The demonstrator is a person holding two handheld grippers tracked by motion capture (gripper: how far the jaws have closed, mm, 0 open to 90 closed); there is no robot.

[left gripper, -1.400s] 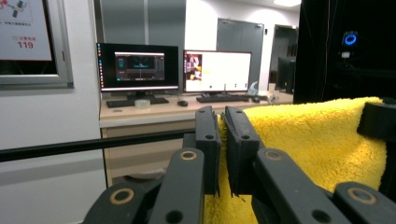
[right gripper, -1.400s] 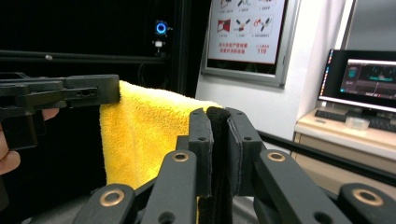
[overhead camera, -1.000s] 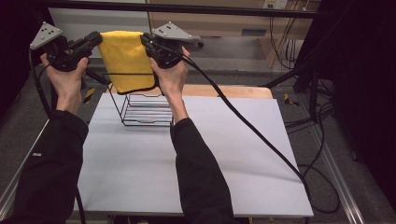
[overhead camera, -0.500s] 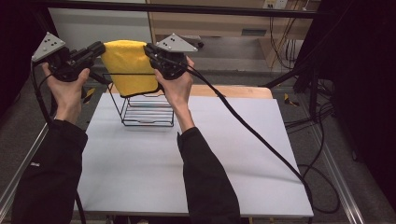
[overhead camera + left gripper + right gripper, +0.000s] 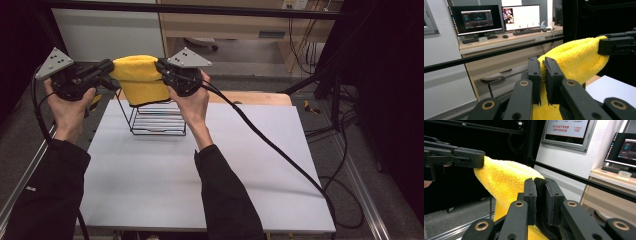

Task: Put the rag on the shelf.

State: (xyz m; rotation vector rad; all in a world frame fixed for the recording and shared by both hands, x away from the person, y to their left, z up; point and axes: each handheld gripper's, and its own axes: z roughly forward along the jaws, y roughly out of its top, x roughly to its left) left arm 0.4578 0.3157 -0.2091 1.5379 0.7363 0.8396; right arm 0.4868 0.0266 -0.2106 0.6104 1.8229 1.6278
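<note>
High view showed the yellow towel (image 5: 140,82) stretched between both tools above the wire rack (image 5: 159,117), at 11 o'clock on the white surface (image 5: 200,170). The left hand-held gripper (image 5: 111,76) and right hand-held gripper (image 5: 161,67) each clamped an opposite edge, likely keeping the cloth spread so it could drape over the rack
</note>
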